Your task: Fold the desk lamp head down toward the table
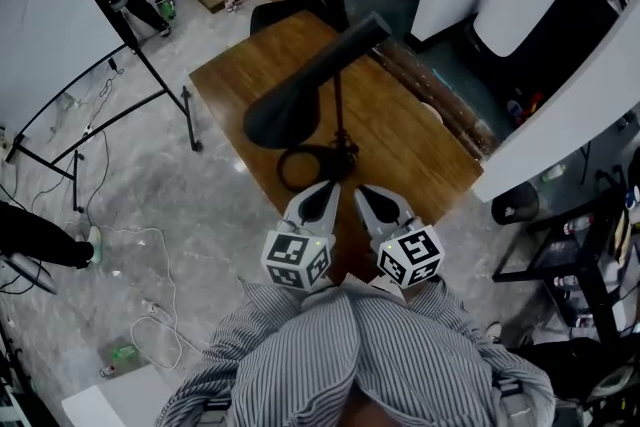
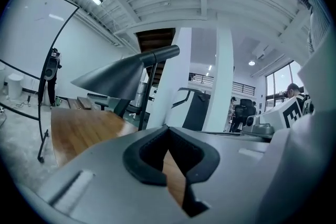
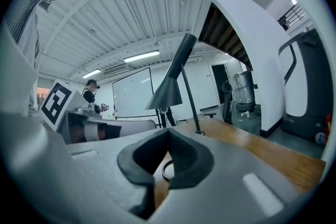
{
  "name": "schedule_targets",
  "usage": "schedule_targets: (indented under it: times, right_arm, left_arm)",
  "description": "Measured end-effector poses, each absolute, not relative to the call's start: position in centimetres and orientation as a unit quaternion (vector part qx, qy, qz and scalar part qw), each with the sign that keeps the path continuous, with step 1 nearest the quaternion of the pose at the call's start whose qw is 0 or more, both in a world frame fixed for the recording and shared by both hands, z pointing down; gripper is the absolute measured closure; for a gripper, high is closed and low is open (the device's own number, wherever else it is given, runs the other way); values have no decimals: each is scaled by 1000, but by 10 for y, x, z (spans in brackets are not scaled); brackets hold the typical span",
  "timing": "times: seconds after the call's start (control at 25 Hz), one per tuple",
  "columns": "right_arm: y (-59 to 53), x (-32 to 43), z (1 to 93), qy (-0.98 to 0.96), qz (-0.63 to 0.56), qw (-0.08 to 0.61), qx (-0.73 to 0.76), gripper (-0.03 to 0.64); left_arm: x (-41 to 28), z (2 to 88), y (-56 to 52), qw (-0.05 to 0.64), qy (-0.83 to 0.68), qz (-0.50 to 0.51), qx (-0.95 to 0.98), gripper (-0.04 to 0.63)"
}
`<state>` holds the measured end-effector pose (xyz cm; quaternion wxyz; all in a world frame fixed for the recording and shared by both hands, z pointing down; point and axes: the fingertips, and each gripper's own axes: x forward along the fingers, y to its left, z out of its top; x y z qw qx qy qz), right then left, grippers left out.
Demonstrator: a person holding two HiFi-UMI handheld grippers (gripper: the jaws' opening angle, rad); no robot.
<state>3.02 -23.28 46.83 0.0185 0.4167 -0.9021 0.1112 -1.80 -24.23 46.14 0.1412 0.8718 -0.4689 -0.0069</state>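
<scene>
From the head view my hands are hidden; I see only the marker cubes and the striped shirt (image 1: 350,345) below them. The near edge of the table (image 1: 430,150) is covered by the two grippers. In the left gripper view the gripper's grey body blocks the lamp's foot and the lower stem. In the right gripper view only part of the ring base (image 3: 167,169) shows, through the slot behind the pads.

The left gripper (image 1: 326,187) (image 2: 168,127) has its jaws together with nothing between them. The right gripper (image 1: 361,192) (image 3: 168,131) is the same, closed and empty. Both sit side by side at the near end of the table, pointing at the lamp (image 1: 300,105) (image 2: 118,78) (image 3: 169,87) without touching it.

The lamp is dark, standing on the near half of the table, just beyond the gripper tips. A thin stem (image 1: 339,115) rises upright from the ring base (image 1: 305,167). The cone shade (image 1: 285,115) is tilted, wide mouth low toward the near left, narrow end raised toward the far right.
</scene>
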Motion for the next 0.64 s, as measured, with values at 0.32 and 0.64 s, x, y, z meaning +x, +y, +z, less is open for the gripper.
schedule_targets:
  times: [0.32, 0.64]
  right_arm:
    - [-225, 27, 466, -909, 105, 24, 402, 617]
    - [-222, 28, 468, -910, 116, 20, 397, 617]
  left_arm:
    - [-14, 461, -236, 136, -468, -1, 873, 594]
    - [-15, 461, -232, 137, -471, -3, 871, 594]
